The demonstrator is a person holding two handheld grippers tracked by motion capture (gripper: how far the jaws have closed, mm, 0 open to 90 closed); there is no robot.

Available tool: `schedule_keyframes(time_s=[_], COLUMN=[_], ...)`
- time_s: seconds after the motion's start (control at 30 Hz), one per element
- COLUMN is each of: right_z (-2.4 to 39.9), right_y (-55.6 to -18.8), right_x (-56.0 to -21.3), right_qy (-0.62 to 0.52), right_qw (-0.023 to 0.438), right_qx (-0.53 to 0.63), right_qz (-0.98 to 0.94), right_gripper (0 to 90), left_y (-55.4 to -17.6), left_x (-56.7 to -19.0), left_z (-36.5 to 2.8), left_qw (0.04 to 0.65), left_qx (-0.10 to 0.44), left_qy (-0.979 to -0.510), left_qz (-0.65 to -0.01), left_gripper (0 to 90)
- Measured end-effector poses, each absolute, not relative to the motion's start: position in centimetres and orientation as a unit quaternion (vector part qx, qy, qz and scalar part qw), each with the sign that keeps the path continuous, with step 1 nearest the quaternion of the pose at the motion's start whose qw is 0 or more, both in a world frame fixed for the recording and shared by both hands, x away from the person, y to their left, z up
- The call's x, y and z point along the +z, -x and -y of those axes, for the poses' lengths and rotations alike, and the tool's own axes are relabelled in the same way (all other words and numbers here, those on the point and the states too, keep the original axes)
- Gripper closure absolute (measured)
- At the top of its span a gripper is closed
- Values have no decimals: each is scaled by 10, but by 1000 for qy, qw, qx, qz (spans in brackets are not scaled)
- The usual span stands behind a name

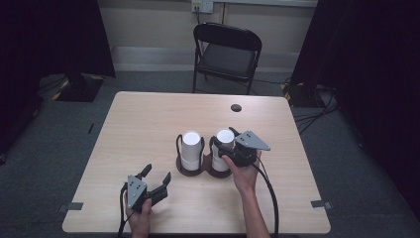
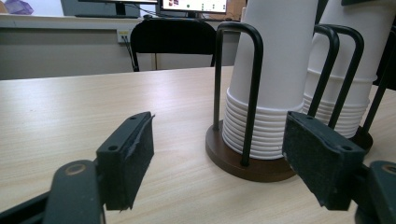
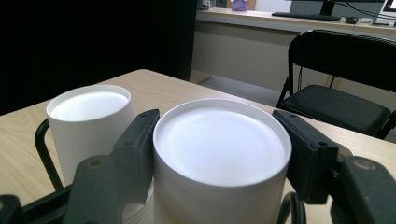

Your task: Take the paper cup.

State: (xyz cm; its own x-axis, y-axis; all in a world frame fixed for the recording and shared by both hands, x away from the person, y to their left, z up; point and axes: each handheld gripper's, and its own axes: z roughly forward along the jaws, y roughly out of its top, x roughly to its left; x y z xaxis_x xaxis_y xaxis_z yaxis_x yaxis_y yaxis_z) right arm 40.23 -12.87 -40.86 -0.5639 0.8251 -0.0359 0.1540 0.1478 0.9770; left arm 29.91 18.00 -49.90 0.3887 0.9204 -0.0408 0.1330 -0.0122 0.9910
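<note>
Two stacks of upturned white paper cups stand in a dark brown holder [image 1: 190, 171] with black wire loops, mid-table. The left stack [image 1: 190, 148] stands free. My right gripper [image 1: 224, 137] reaches the right stack [image 1: 219, 161] from the right, its pads pressed against both sides of the top cup [image 3: 219, 154]; the left stack [image 3: 88, 121] stands just beyond. My left gripper [image 1: 157, 173] rests near the table's front left, open and empty, pointing at the holder. In the left gripper view, my left gripper [image 2: 219, 119] frames the holder base [image 2: 252, 169] and both stacks [image 2: 273, 70].
A black folding chair [image 1: 228, 49] stands behind the table's far edge. A round cable hole [image 1: 236, 107] sits near the far right of the tabletop [image 1: 138, 124]. Dark curtains hang on both sides. Grey tape marks [image 1: 74, 206] lie at the front corners.
</note>
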Motion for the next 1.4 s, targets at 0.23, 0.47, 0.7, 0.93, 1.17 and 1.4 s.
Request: schedule_keyframes(time_s=[0.23,0.47,0.7,0.93,1.17,1.4], right_z=[128,128,129,130,133,133], right_y=[-402,-400,-399,-398,-397,-396], right_x=[-405,-397,-390,-387,-380,-374], right_qy=[-351,-342,-340,-341,-340,-339], right_qw=[310,316,319,317,320,321], right_qx=[549,551,555,561,565,569], right_qz=[-692,-692,-689,-684,-680,-677], right_gripper=[348,349,350,350,350,349], left_y=[-299,-300,-300,-300,-300,-301], left_x=[-499,-499,-499,-499,-500,-499], left_z=[-180,-180,-179,-178,-181,-182], left_qw=[560,558,562,563,573,574], left_qx=[351,349,349,352,345,338], left_qy=[-618,-624,-629,-627,-621,-623], left_qz=[-426,-422,-408,-407,-409,-410], left_gripper=[232,186,180,161,231,210])
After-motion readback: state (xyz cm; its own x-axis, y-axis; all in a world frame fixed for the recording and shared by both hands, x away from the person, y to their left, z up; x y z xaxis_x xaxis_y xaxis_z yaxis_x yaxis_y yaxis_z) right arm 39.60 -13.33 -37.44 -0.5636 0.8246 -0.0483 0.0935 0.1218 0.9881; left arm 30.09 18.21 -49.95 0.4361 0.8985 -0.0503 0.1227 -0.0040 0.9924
